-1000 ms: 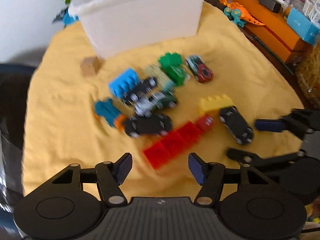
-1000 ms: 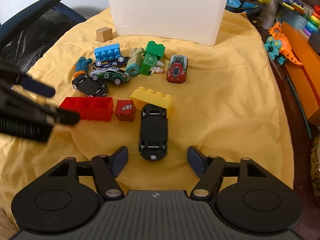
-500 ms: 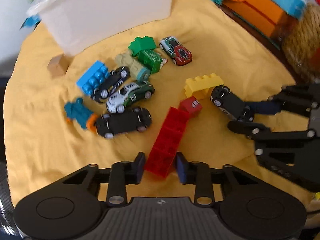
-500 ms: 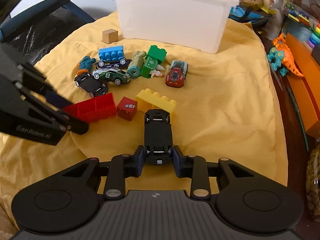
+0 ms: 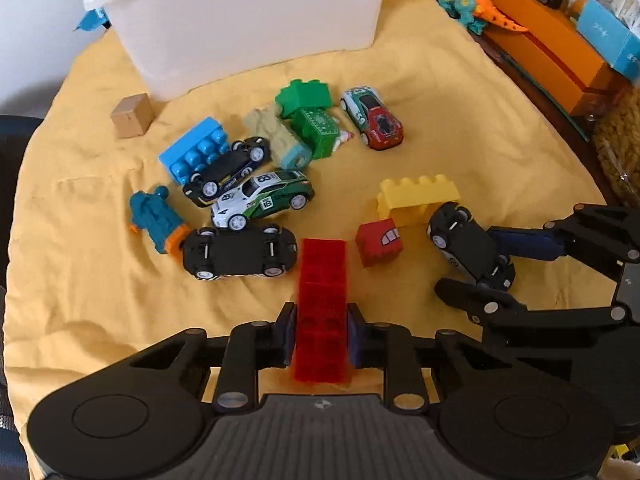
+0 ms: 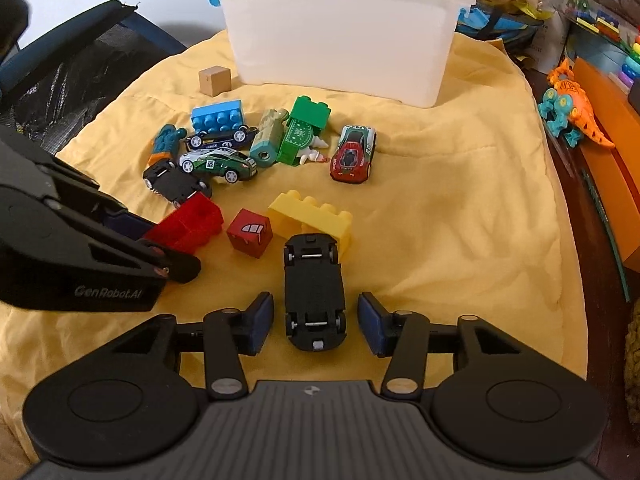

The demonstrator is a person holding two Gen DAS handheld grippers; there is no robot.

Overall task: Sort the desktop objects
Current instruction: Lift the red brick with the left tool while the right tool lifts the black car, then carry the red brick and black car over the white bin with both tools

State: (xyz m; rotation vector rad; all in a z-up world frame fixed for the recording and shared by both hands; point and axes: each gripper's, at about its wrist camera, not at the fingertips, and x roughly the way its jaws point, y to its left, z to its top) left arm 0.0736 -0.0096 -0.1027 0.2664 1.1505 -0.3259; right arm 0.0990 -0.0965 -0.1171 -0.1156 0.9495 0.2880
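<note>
My left gripper is shut on the long red brick, which points away from me over the yellow cloth; the brick also shows in the right wrist view. My right gripper is open, its pads on either side of an upside-down black toy car without touching it. That car also shows in the left wrist view. A small red cube and a yellow brick lie just beyond the car.
A white bin stands at the back of the yellow cloth. A cluster of toy cars and bricks, a red-green car and a wooden cube lie before it. Orange boxes and a toy dinosaur are at the right.
My left gripper lifted and straightened the red brick it holds. My right gripper's fingers, close against the black car half a second ago, have spread apart around it.
</note>
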